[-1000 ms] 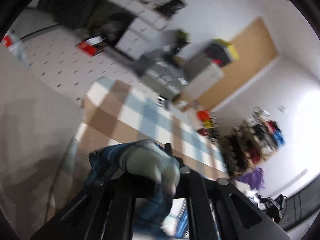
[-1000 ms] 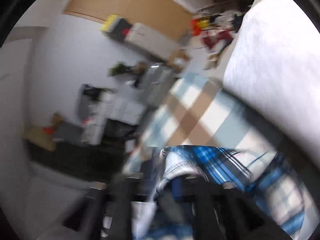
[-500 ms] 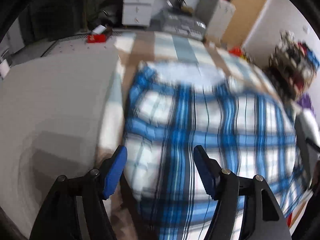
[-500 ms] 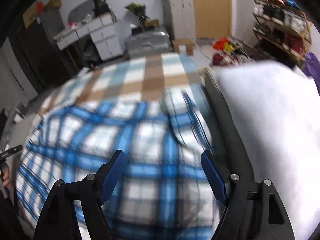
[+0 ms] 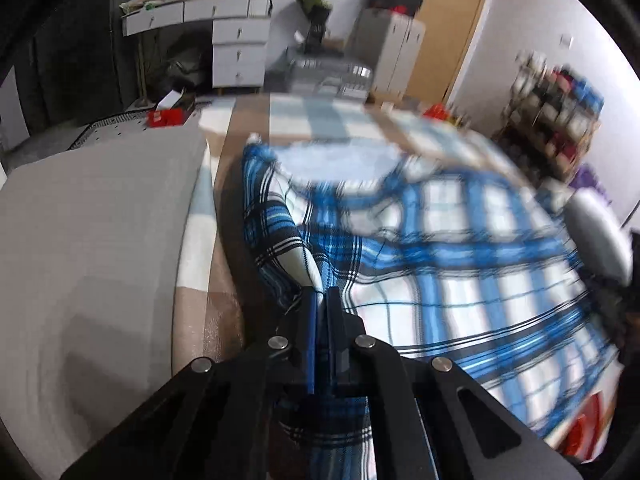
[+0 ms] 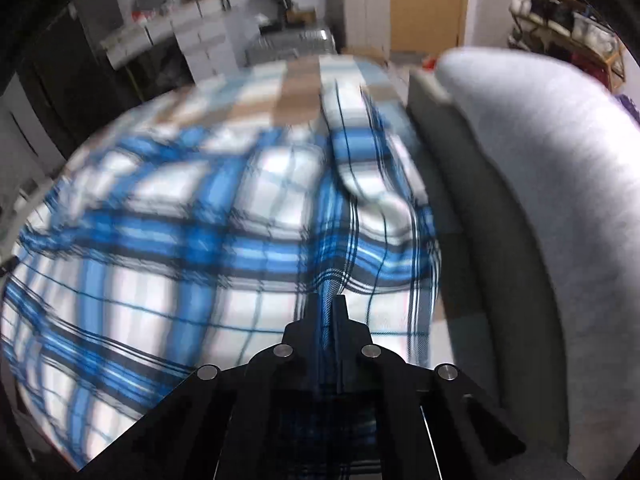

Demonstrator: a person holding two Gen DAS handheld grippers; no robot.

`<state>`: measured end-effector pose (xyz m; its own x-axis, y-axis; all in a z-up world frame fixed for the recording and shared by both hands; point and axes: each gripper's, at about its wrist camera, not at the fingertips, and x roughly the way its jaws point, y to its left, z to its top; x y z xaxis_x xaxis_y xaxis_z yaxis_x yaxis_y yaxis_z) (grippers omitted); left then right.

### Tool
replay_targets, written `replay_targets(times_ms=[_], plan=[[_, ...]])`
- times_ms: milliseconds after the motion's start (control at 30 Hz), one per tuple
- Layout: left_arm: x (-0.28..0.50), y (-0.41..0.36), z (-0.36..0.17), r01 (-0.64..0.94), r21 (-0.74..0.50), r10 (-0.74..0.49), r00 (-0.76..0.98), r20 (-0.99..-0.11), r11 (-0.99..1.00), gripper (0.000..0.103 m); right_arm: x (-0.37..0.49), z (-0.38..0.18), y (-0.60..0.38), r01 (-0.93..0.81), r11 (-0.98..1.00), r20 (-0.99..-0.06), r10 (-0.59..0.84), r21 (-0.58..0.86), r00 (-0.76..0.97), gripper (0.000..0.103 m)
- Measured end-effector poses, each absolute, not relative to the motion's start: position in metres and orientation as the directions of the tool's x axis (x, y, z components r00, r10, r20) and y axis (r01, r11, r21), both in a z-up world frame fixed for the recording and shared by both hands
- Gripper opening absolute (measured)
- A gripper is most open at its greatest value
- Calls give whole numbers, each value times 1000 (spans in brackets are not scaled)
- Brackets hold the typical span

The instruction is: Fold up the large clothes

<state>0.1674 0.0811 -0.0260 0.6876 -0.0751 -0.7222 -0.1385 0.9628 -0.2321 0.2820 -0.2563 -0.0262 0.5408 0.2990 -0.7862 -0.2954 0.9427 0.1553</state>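
A blue, white and black plaid shirt [image 5: 440, 264] lies spread over a bed with a brown, white and pale blue checked cover [image 5: 312, 120]. In the left wrist view my left gripper [image 5: 320, 294] is shut on a pinched ridge of the shirt near its left edge. In the right wrist view the same plaid shirt [image 6: 180, 240] fills the middle, and my right gripper [image 6: 330, 298] is shut on a raised fold of it near the right edge. The cloth rises into each pair of blue pads.
A large grey pillow [image 5: 92, 264] lies left of the shirt, and a pale grey pillow [image 6: 552, 184] lies to its right. Beyond the bed stand white drawers [image 5: 238, 48], a cabinet [image 5: 388, 52], a wooden door [image 5: 452, 28] and a shoe rack [image 5: 556, 108].
Half a second ago both grippers stood open over the flat shirt. Both have since come down and shut, each pinching up a fold of the cloth.
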Motion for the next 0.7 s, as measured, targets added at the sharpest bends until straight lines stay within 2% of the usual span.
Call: replay_targets(times_ms=[167, 267, 333, 433, 533, 567, 600, 633, 667, 700], plan=[[114, 90, 25, -9, -422, -245, 802, -544, 907, 0, 228, 33, -291, -370, 878, -575, 478, 303, 664, 0], [76, 99, 38, 61, -512, -321, 841, -437, 857, 0, 196, 43, -317, -371, 859, -512, 509, 352, 693, 0], [57, 110, 27, 68, -572, -351, 846, -402, 817, 0, 181, 32, -329, -338, 872, -532, 486, 355, 694, 0], [45, 123, -11, -83, -596, -281, 824, -492, 799, 0, 169, -2, -344, -255, 898, -648, 435, 357, 625, 1], [49, 124, -22, -117, -622, -298, 799, -522, 774, 0, 172, -17, -344, -170, 936, -737, 348, 309, 579, 9], [52, 120, -16, -99, -614, -305, 799, -518, 783, 4, 173, -16, -344, -170, 931, -736, 361, 324, 573, 18], [57, 114, -8, -74, -597, -309, 801, -513, 799, 14, 174, -14, -343, -172, 927, -727, 370, 334, 578, 31], [67, 106, 1, -49, -568, -306, 802, -512, 822, 48, 175, -11, -342, -179, 922, -716, 379, 342, 586, 39], [70, 101, 7, -42, -553, -301, 803, -514, 832, 78, 177, -6, -340, -188, 918, -703, 388, 348, 596, 52], [76, 96, 12, -30, -539, -299, 805, -512, 841, 79, 175, 0, -337, -199, 914, -692, 398, 353, 602, 56]])
